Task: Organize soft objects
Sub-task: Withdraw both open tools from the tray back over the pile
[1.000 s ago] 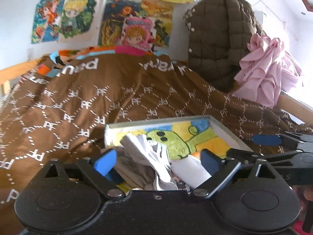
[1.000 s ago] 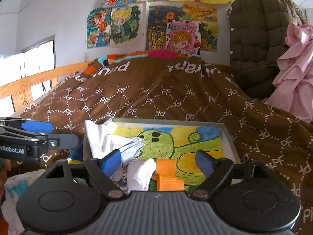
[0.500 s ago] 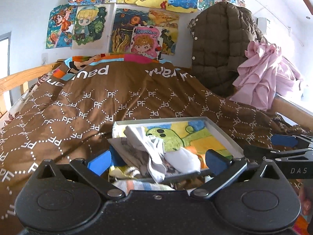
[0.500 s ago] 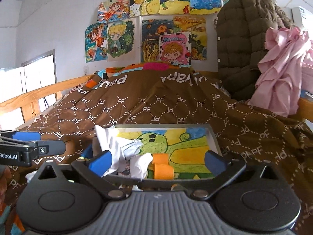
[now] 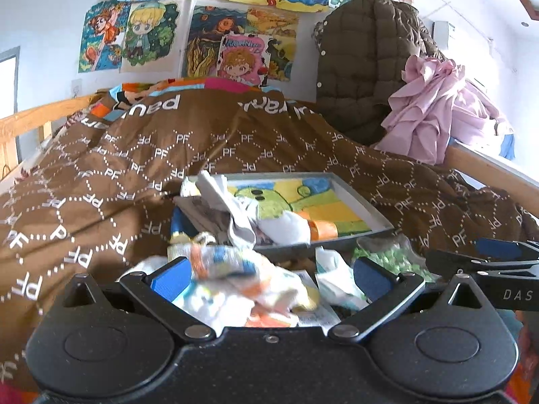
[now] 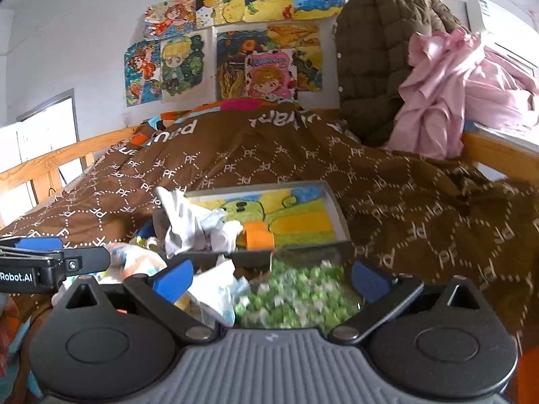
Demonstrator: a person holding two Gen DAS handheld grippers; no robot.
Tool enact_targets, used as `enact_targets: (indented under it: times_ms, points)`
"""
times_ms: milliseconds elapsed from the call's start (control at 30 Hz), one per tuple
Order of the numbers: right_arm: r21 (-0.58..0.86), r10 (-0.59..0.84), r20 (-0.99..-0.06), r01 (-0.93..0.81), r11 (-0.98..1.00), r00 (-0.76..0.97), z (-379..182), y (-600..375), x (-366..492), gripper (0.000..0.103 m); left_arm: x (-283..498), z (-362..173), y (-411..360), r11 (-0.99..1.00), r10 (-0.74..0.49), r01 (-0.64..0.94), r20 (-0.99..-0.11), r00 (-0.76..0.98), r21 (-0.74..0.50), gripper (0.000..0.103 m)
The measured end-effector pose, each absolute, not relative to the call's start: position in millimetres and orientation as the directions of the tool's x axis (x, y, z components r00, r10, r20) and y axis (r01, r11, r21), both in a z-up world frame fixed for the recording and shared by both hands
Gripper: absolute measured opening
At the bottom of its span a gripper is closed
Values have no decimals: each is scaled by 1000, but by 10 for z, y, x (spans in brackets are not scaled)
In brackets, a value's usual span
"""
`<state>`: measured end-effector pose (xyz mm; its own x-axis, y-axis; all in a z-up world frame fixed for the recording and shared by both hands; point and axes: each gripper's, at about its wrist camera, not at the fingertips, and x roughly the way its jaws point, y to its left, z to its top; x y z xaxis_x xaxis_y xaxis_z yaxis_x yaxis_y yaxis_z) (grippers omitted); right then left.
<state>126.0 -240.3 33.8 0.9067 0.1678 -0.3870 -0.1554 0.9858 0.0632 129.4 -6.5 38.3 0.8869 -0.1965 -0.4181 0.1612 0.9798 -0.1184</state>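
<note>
While the soft things lay heaped at the near end of the bed, a shallow grey tray [image 5: 377,217] with a green-and-yellow cartoon bottom sat just beyond them on the brown quilt [image 5: 101,175]. White cloths [image 5: 235,208] spilled over the tray's left rim, and an orange roll [image 5: 323,229] lay inside beside them. Nearer the cameras, a blurred white, orange and blue cloth [image 5: 232,269] lay between the spread fingers of the left gripper [image 5: 269,274], which was released and grasped nothing. A green-and-white patterned cloth [image 6: 296,298] sat just before the tray's near wall, between the parted fingers of the right gripper [image 6: 271,281], likewise slack and empty; whether either touched the cloth could not be told. A pale crumpled cloth [image 6: 215,289] lay to the left of the green one.

Outward, the quilt, printed with dotted hexagons and "PF" letters, covered the whole bed and rose toward the wall. Wooden rails [image 6: 60,158] ran along the bed's left side and right side. A dark quilted jacket [image 5: 363,74] stood at the far right corner, with a bunched pink garment [image 5: 434,107] beside it on the right. Bright cartoon drawings [image 5: 202,40] covered the white wall behind the bed.
</note>
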Motion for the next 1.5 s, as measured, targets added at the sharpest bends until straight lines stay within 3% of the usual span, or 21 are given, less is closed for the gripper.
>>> enact_targets:
  times_ms: [367,833,1500]
  points:
    - [51,121,-429,-110,993,895,157,-2480,1008,103,1075,172,-99,986,-165,126,-472,866,-112,102]
    - [31,168,-483,-175,984,859,-22,-2351,1033,103,984,2,-82,993,-118,102,-540,834,-58,102]
    - [33,235,-536,-259,965,811,-117,-2206,1095,103,907,-64,-45,996,-54,82,-569,820,24,102]
